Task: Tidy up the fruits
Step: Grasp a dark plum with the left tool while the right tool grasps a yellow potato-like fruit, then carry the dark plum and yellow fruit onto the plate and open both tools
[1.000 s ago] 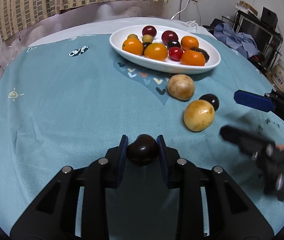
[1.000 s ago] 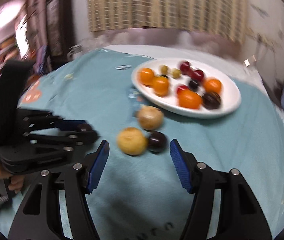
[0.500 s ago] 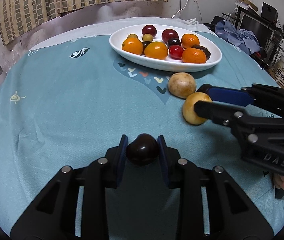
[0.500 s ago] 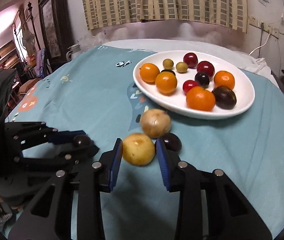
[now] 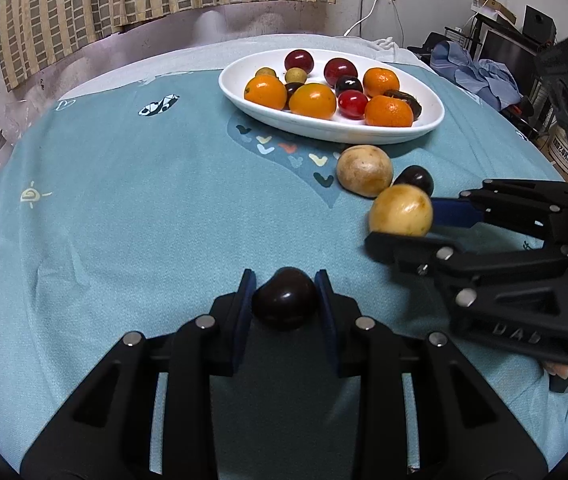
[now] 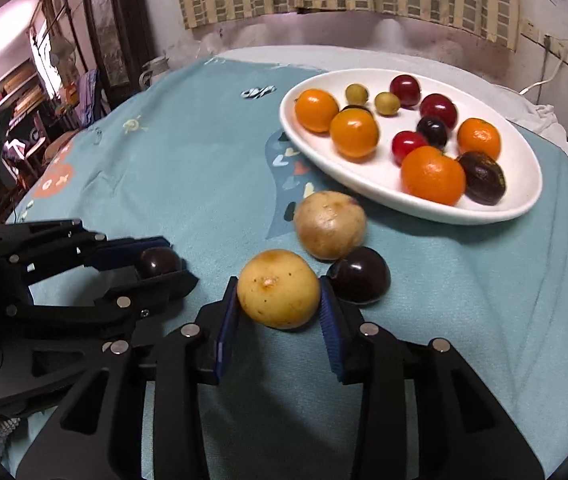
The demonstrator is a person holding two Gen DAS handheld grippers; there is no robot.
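Note:
My left gripper (image 5: 285, 295) is shut on a dark plum (image 5: 285, 303) above the teal tablecloth; it also shows in the right wrist view (image 6: 156, 262). My right gripper (image 6: 279, 298) is shut on a yellow round fruit (image 6: 278, 288), which also shows in the left wrist view (image 5: 401, 211). Just beyond it lie a second yellow fruit (image 6: 329, 225) and a dark plum (image 6: 359, 275) on the cloth. A white oval plate (image 6: 363, 182) at the back holds several oranges, red and dark plums and small green fruits.
The table is covered by a teal printed cloth (image 5: 124, 184). The plate's rim (image 5: 323, 130) is close behind the loose fruits. The two grippers are side by side, the right one (image 5: 403, 236) just right of the left. Furniture and clutter stand beyond the table edges.
My right gripper came in from the right, moved over the yellow fruit and closed its fingers on it. My left gripper kept holding the dark plum in place.

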